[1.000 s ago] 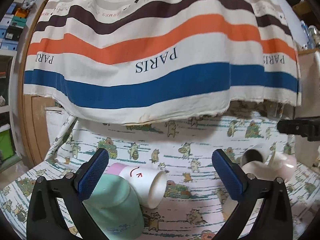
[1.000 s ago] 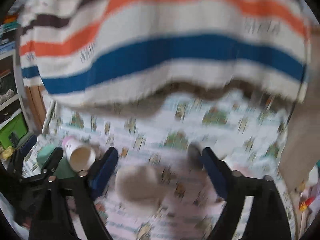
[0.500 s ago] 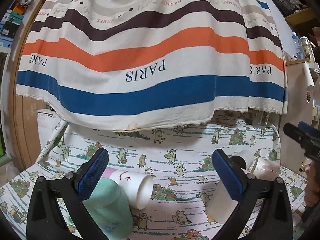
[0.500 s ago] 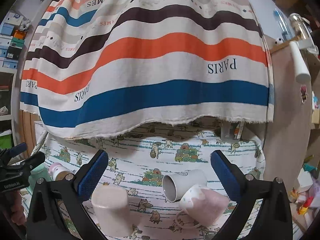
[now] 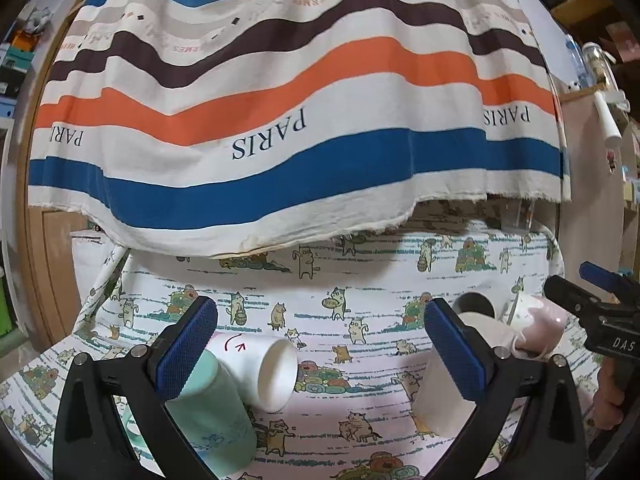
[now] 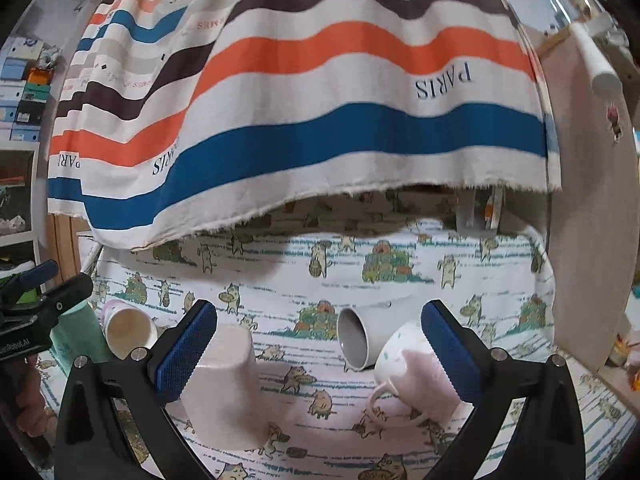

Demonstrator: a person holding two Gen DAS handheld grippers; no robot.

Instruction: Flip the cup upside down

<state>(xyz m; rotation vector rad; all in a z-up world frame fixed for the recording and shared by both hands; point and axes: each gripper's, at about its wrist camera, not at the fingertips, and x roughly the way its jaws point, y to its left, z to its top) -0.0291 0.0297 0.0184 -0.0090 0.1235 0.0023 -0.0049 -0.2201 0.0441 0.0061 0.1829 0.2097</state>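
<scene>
Several cups sit on a cat-print tablecloth (image 5: pixel 360 280). In the left wrist view a mint green cup (image 5: pixel 208 412) stands upside down under my left finger, with a white cup (image 5: pixel 268 372) lying on its side against it. My left gripper (image 5: pixel 320 356) is open and empty above them. In the right wrist view a pale pink cup (image 6: pixel 224 384) stands upside down at my left finger. A grey cup (image 6: pixel 360 336) and a pink-and-white mug (image 6: pixel 416 380) lie on their sides. My right gripper (image 6: pixel 320 352) is open and empty.
A striped "PARIS" cloth (image 5: pixel 280 120) hangs over the back of the table. A wooden panel (image 6: pixel 592 220) stands at the right. The right gripper shows at the right edge of the left wrist view (image 5: pixel 600 312). The left gripper shows at the left edge of the right wrist view (image 6: pixel 36 304).
The right gripper let go of the pale pink cup, which now stands upside down, and pulled back and up. The left gripper also drew back a little.
</scene>
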